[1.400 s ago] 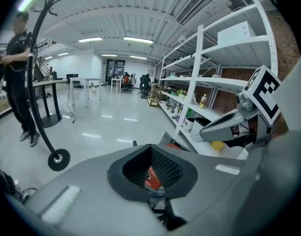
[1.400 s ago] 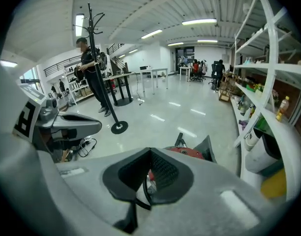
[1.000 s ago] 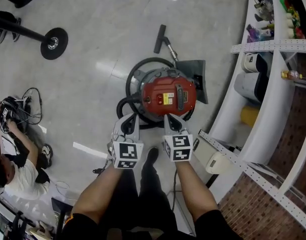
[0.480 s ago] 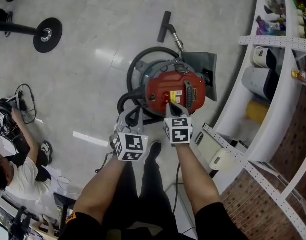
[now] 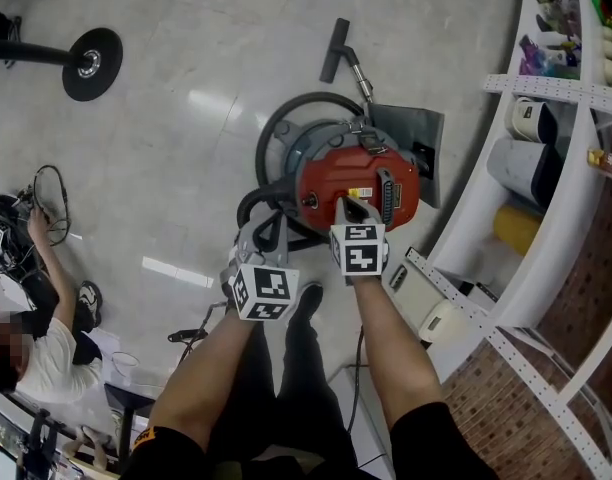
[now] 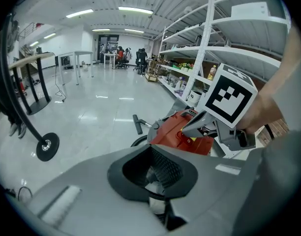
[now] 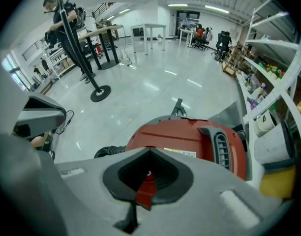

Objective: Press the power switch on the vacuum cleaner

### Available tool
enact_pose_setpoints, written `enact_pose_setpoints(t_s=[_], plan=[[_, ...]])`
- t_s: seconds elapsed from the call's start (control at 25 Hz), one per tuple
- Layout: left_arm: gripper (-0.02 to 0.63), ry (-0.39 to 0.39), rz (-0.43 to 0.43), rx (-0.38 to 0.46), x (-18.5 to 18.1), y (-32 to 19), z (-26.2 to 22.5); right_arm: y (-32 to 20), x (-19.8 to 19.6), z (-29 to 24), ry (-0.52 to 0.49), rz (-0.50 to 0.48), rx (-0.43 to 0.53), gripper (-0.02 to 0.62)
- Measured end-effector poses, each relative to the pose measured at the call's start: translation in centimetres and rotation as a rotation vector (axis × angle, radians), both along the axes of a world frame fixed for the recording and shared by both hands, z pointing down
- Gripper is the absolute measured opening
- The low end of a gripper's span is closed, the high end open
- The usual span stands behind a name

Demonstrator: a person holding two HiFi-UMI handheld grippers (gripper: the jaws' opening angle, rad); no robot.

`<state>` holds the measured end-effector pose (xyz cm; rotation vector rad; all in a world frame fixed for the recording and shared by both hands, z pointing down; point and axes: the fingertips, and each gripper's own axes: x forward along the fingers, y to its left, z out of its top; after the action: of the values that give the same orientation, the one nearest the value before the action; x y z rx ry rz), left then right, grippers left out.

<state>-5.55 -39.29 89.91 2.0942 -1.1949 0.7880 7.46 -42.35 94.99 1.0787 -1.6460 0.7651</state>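
Vacuum cleaner [image 5: 331,176] sits on the floor [image 5: 186,88] at twelve o'clock from the person. Right gripper [image 5: 348,208], jaws pressed together, points down over its red lid. Left gripper [image 5: 258,233], jaws likewise together and empty, hangs at the cleaner's eight o'clock.

Open floor [image 5: 186,78] left of and beyond vacuum cleaner [image 5: 326,178]: wide approach from that side. Black hose [image 7: 110,150] loops round vacuum cleaner's left and near flank. Grey handle [image 5: 389,196] ridges lid's right part. Grey panel [image 5: 421,138] just behind, shelf rack [image 5: 546,198] near on right: narrow gap there. Wand nozzle [image 5: 333,50] on floor beyond. Stand base [image 5: 91,63] and seated person [image 5: 41,343] well apart, left.
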Motion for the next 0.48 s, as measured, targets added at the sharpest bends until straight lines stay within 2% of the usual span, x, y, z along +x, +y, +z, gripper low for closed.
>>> enact_pose_setpoints(t_s=[0.48], plan=[[0.015, 0.021, -0.029, -0.017, -0.4, -0.4, 0.7, -0.7, 0.1, 1.3, 0.062, -0.027, -0.031, -0.008]])
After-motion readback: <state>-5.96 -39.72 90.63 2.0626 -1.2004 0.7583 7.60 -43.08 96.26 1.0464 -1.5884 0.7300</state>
